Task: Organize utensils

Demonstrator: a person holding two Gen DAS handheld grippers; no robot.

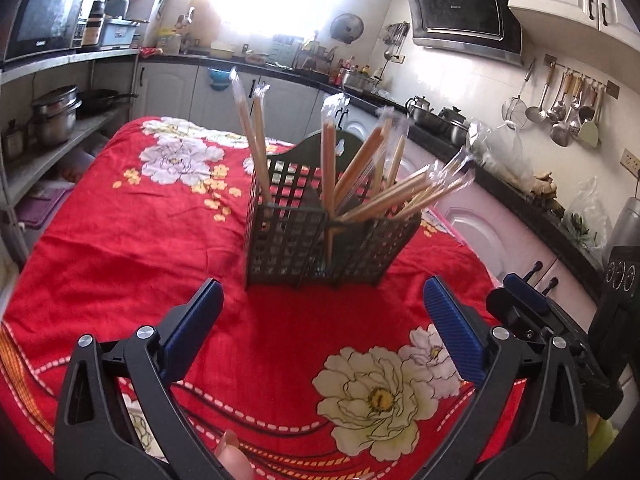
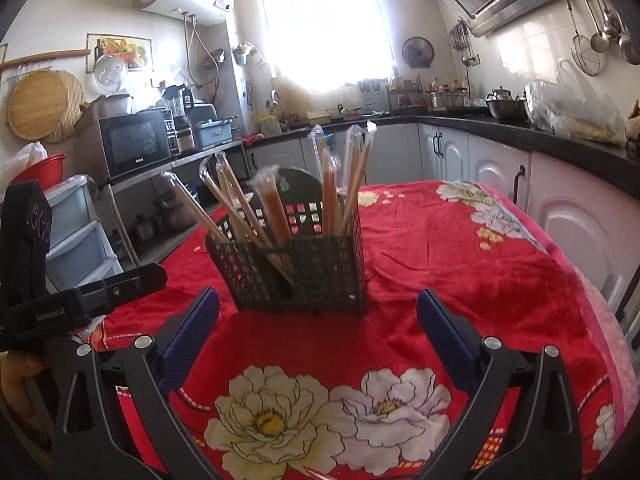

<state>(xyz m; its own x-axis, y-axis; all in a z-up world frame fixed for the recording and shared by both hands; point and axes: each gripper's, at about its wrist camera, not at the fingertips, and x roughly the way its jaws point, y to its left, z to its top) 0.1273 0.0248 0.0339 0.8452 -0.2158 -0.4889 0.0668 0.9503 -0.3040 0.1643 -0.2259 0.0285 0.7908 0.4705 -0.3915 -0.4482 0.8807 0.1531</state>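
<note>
Kitchen counters ring a red floral cloth (image 1: 120,248). At frame centre, a black basket (image 1: 320,240) holds wrapped chopsticks (image 1: 384,196). Both the left gripper (image 1: 320,332) and right gripper (image 2: 316,328) are spread wide, empty. Sorting seems finished; retreat is probably called for next.

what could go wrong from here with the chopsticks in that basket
1. The wrapped chopsticks lean far out over one side of the basket; a nudge there might tip it.
2. One chopstick pokes through the basket wall and could snag if pulled.
3. Both open grippers sit low near the tablecloth and might catch it.
</note>
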